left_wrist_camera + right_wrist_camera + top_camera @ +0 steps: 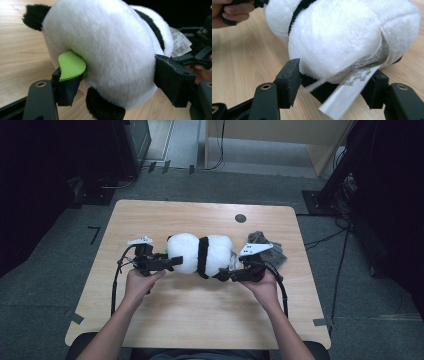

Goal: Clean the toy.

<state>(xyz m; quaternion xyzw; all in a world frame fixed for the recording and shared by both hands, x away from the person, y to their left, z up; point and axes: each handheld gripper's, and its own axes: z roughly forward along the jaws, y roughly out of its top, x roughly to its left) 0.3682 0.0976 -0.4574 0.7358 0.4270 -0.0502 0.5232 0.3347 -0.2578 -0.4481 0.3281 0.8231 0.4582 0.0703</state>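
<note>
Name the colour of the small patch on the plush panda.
Bright green patch, clearest in the left gripper view.

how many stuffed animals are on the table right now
1: a black-and-white plush panda lying on its side mid-table between the two grippers. The grey bundle behind the right gripper looks like cloth, though it is too unclear to rule out.

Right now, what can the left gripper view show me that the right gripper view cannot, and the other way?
The left gripper view alone shows a green fabric piece by the toy's head and a black ear. The right gripper view alone shows the paper tag hanging down in front, with fingers at the top left. Both show the plush panda lying on the wooden table, and each view's black jaws beside its white fur.
</note>
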